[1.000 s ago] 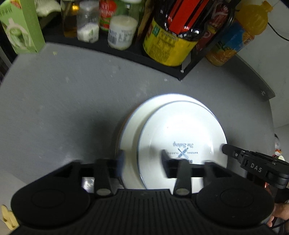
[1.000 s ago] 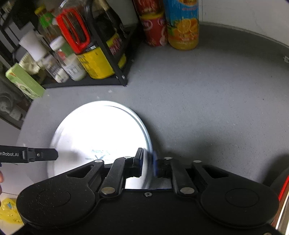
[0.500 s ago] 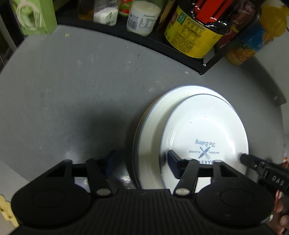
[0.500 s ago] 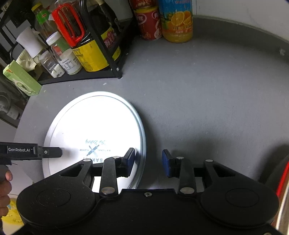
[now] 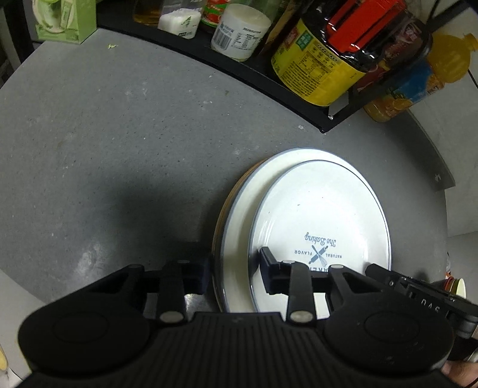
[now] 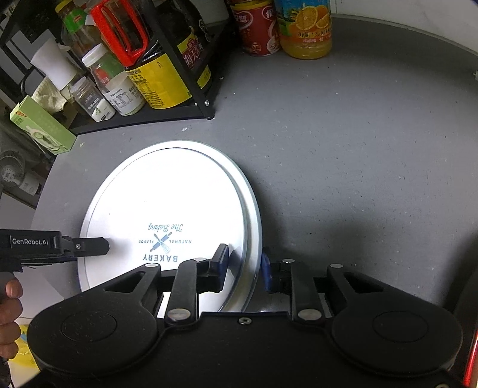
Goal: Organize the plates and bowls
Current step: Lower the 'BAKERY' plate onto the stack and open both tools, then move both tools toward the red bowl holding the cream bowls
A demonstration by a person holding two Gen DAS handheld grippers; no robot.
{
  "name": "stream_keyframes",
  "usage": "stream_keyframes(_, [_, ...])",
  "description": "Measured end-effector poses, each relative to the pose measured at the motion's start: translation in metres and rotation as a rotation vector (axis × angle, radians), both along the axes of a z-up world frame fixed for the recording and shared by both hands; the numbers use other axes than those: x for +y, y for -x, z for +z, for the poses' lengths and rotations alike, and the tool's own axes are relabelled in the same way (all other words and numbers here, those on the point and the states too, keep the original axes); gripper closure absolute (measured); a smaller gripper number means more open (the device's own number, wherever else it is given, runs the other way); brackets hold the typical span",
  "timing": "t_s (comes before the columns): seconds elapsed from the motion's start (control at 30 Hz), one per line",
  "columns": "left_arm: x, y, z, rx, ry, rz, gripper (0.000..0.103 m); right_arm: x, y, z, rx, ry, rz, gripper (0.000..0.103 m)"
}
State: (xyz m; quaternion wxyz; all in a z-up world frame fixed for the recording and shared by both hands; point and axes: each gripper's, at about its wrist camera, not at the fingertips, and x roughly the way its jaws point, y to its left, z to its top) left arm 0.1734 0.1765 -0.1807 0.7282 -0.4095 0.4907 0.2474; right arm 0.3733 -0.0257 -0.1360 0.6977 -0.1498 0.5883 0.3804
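A white plate printed "Bakery" (image 5: 322, 209) (image 6: 167, 203) lies on top of a larger white plate (image 5: 239, 226), with a brown-edged piece under both. My left gripper (image 5: 234, 273) is open and straddles the stack's left rim, one finger outside it and one over the top plate. It shows as a black tip (image 6: 86, 246) in the right wrist view. My right gripper (image 6: 243, 268) is open across the stack's right rim and holds nothing; its body (image 5: 418, 295) appears at the right of the left wrist view.
The stack sits on a grey round counter (image 5: 119, 149). Behind it a black rack (image 5: 269, 86) holds jars and a yellow-labelled dark bottle (image 6: 161, 74). A red can (image 6: 257, 27), an orange juice bottle (image 6: 304, 29) and a green box (image 6: 41, 128) stand nearby.
My right gripper, shut on the top plate's rim a second ago, has let go and stands open. My left gripper has shifted left along the stack's rim, its jaws narrower than half a second ago.
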Motion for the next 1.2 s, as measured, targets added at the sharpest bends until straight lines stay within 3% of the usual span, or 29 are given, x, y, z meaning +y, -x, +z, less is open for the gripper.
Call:
stream_keyframes(0.1, [-0.001,-0.005,0.003,0.025,-0.023,-0.018,0.072,0.001,0.002,0.001,-0.001,0.008,0.0,0.074])
stream_keyframes(0.23, [-0.008,-0.012,0.007,0.061,-0.034,-0.074,0.066,-0.005,0.003,0.007,0.013,-0.021,-0.033,0.056])
stream_keyframes(0.43, [-0.018,-0.016,0.022,0.066,-0.067,-0.099,0.041,-0.017,0.008,0.029,-0.025,-0.081,-0.052,0.026])
stream_keyframes(0.6, [-0.028,-0.02,0.043,0.016,-0.138,-0.123,0.011,-0.027,0.013,0.05,-0.117,-0.13,-0.091,0.006])
stream_keyframes(0.73, [-0.031,-0.022,0.052,-0.019,-0.156,-0.124,0.001,-0.036,0.012,0.06,-0.137,-0.164,-0.128,0.004])
stream_keyframes(0.9, [-0.039,-0.023,0.07,-0.069,-0.186,-0.151,0.001,-0.044,0.016,0.071,-0.18,-0.188,-0.151,0.002])
stream_keyframes(1.0, [-0.042,-0.025,0.074,-0.123,-0.167,-0.159,0.001,-0.049,0.02,0.077,-0.211,-0.2,-0.165,0.002])
stream_keyframes(1.2, [-0.049,-0.031,0.082,-0.151,-0.18,-0.185,0.001,-0.066,0.022,0.091,-0.232,-0.22,-0.201,0.002])
